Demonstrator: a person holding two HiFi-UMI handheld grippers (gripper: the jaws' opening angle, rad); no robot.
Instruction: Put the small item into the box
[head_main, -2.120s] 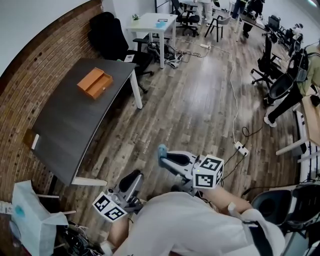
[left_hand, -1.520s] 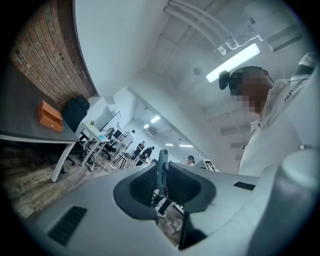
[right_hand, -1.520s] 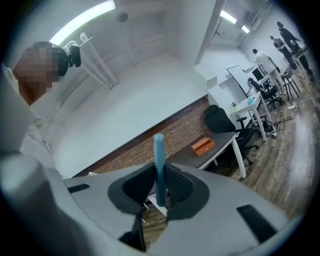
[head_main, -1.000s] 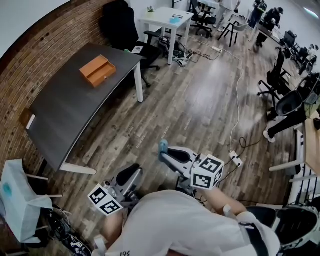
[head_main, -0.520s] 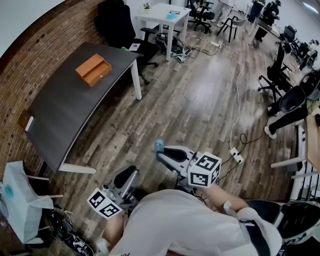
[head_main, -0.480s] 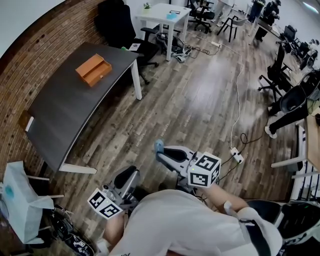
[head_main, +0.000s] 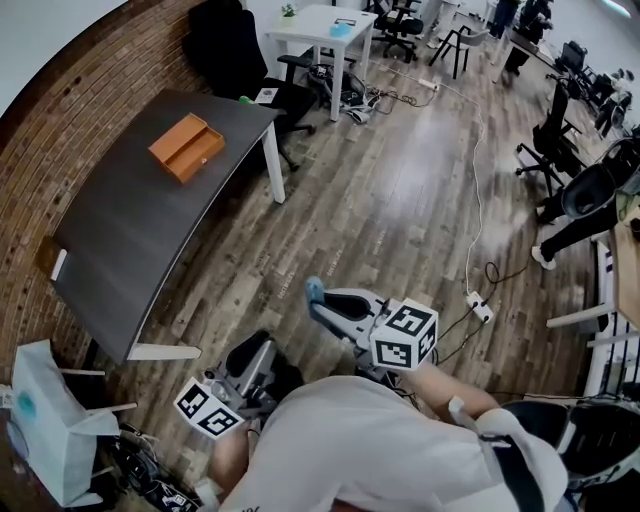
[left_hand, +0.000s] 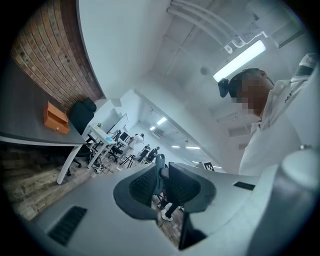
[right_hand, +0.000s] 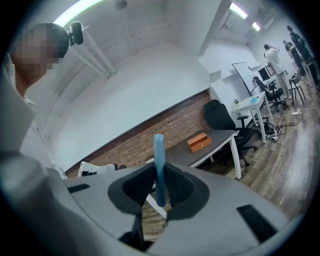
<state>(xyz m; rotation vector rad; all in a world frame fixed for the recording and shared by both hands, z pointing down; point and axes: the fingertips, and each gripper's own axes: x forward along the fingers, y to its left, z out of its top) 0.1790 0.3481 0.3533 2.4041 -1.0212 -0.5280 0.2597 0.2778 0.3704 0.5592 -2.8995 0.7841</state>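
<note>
One small item (right_hand: 159, 160) tight in right gripper (head_main: 322, 303); left gripper (head_main: 262, 345) narrow, empty; one orange box (head_main: 187, 147).

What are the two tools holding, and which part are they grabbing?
The right tool pinches a thin blue item by its lower half; the top sticks out past the pads. The left tool holds nothing.

Grey two-jaw right gripper (right_hand: 160, 189), clamped on slim upright pale-blue strip (right_hand: 158, 150).
Beyond: orange rectangular box (right_hand: 199, 142) resting on dark grey tabletop (right_hand: 222, 136); red-brown brick wall (right_hand: 170, 129) behind; black office chair (right_hand: 220, 119) beside table end.
</note>
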